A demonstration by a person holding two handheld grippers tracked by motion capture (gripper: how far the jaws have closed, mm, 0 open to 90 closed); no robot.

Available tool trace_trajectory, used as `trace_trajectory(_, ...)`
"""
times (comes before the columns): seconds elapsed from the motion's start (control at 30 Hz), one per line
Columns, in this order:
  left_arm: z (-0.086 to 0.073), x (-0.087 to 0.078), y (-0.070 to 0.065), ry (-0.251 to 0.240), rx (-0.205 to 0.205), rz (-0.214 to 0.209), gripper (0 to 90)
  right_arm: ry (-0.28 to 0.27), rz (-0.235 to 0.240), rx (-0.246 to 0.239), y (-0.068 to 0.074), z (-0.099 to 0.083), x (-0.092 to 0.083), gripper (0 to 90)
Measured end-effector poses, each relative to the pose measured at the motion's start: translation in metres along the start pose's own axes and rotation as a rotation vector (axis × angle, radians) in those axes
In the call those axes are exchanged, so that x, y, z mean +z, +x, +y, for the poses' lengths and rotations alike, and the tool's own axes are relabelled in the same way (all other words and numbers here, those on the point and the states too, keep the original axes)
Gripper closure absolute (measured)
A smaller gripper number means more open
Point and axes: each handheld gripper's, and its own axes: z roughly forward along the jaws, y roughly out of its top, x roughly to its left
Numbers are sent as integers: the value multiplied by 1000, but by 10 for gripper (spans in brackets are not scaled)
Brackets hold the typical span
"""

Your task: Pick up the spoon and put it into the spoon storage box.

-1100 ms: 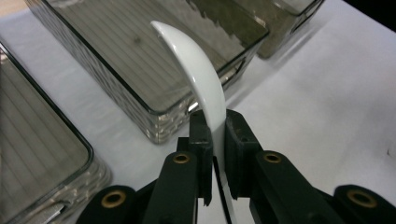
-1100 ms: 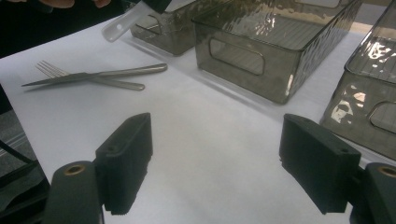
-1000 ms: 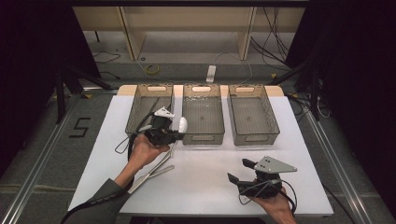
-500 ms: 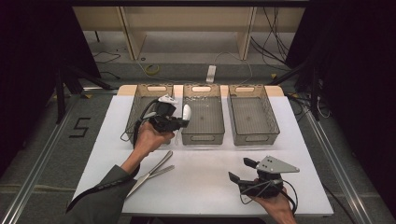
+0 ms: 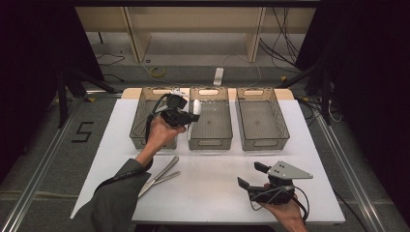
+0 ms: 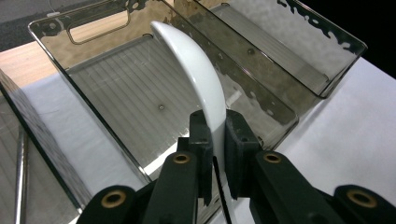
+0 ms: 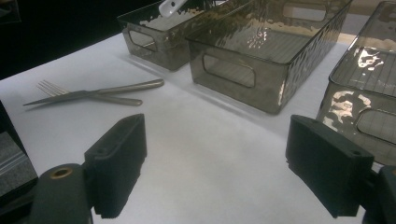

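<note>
Pinching white spoon [image 6: 196, 70] w/ left gripper [image 6: 215, 140] over middle bin [image 5: 209, 140]; right gripper [image 7: 215, 163] just spread, empty.

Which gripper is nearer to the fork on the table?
The left gripper is slightly nearer, above the bins beyond the fork; the right gripper sits farther off, to its right.

- Even overhead light brightens the white table [image 5: 217, 188]; the surroundings fall into darkness
- Glare mottles the clear bins [image 7: 261, 51]
- Close black jaws look soft, slightly blurred, with faint shadows
</note>
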Motion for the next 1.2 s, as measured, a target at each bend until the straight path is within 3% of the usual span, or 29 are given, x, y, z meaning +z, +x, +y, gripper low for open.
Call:
trace_trajectory(0.4,11,16,-1,8,18,8,825,-13,0,-2,0,0,-1,194)
trace_trajectory(0.87,18,31,8,8,29,59,824,-8,6,-1,1,0,-1,196)
trace_trajectory(1.2,18,43,13,-2,2,66,824,-5,6,-5,1,0,-1,197)
